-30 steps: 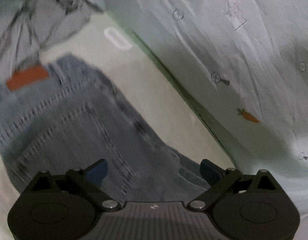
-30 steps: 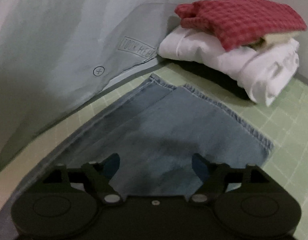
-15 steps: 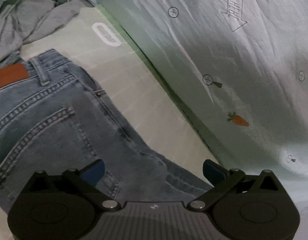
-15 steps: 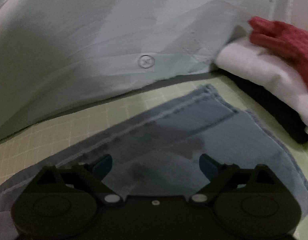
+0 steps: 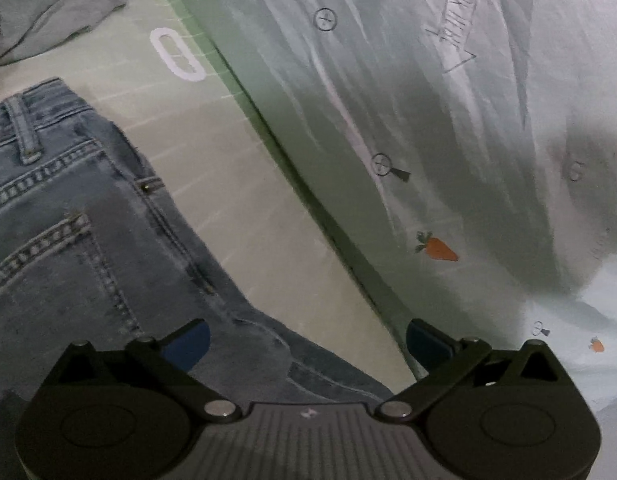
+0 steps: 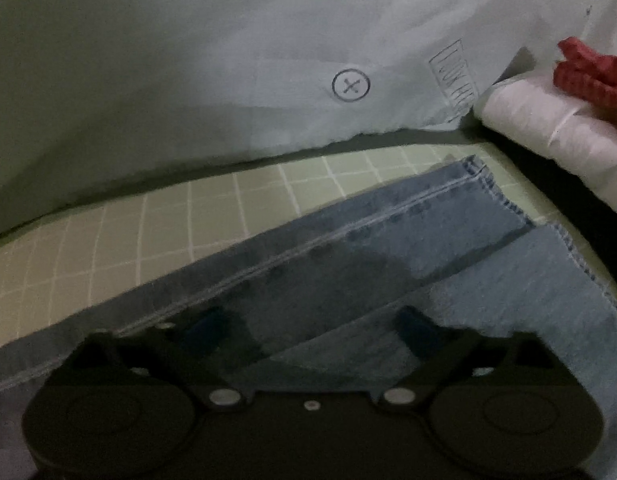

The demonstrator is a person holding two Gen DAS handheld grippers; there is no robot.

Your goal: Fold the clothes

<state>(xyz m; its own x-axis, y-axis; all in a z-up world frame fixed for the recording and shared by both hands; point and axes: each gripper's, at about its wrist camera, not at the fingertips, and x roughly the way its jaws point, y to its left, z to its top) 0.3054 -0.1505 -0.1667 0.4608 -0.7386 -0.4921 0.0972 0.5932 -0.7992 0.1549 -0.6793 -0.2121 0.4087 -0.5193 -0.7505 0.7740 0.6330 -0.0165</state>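
Observation:
Blue jeans lie flat on a green grid mat. In the left wrist view their waistband, back pocket and seat (image 5: 68, 240) fill the left side. My left gripper (image 5: 306, 346) is open and empty, just above the seat and the crotch seam. In the right wrist view the leg ends and hems (image 6: 448, 240) lie one over the other. My right gripper (image 6: 312, 326) is open and empty, low over the legs.
A pale sheet with printed marks and carrots (image 5: 448, 140) borders the mat (image 5: 236, 184) on the far side. Crumpled grey clothes (image 5: 56, 12) lie at the mat's top left. A folded white garment (image 6: 548, 140) with a red checked one (image 6: 592, 80) on it sits beyond the hems.
The left view has slid along the jeans toward the sheet, so the waistband sits further left. The right gripper has moved left and lower over the legs; the folded pile has shifted to the right edge.

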